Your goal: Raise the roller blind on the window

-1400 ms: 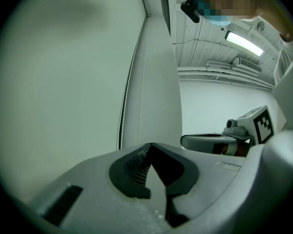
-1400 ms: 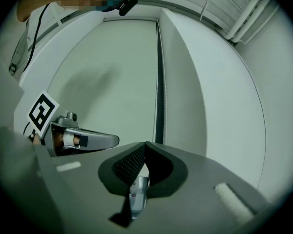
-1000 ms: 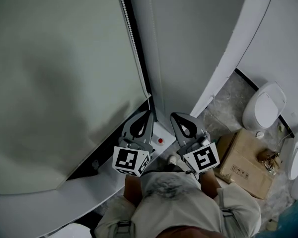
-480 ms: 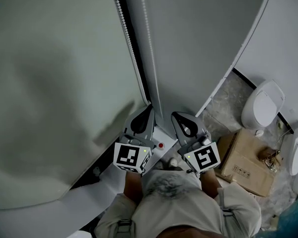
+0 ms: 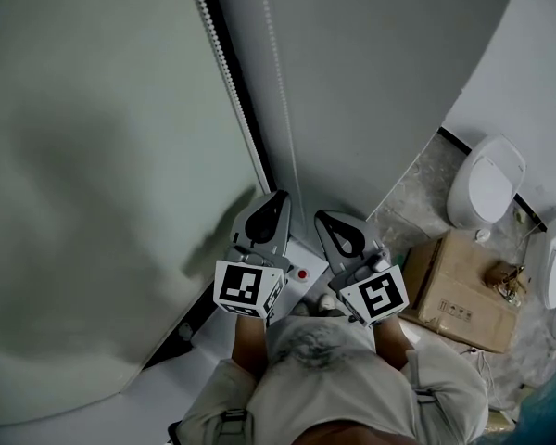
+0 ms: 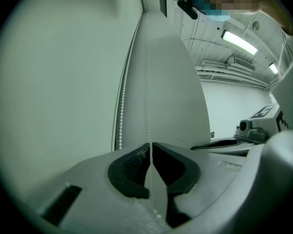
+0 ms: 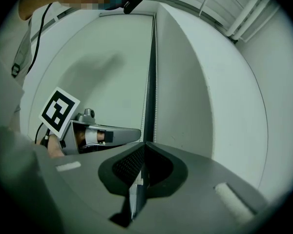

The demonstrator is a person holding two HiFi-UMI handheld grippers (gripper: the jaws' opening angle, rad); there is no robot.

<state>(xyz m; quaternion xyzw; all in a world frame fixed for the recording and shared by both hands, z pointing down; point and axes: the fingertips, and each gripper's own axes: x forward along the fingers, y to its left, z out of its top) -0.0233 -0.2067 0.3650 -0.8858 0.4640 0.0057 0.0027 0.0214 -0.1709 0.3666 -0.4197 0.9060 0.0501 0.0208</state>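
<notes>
2 claws, both low and close to the body. L claw (image 5: 279,198) is clamped on one strand of the bead chain (image 6: 148,82); its own view shows the cord running straight down between the shut pads. R claw (image 5: 323,217) sits just beside it w/ jaws together. A pale sliver shows low in its gap, but I can't tell if that's cord.

1 chain, 2 strands: the held one, and a free one (image 6: 124,96) hanging just beside the blind's edge.

1 red button (image 5: 302,273) on the ledge under the claws.

1 blind (image 5: 102,174), a big pale sheet filling the L half of the head view. Its btm hem curves just above the sill (image 5: 120,392), w/ only a dark gap under it.

Progress, as I judge it: grip on the chain is made, the blind is prob. near full drop, so almost all the raising is left. Expect many pulls, and the strand has to be the one that winds up, not down.

Farther off, on the floor to the R: 1 cardboard box (image 5: 463,290) and 2 white bathroom fixtures (image 5: 486,185) (image 5: 549,286), well apart from the window.
</notes>
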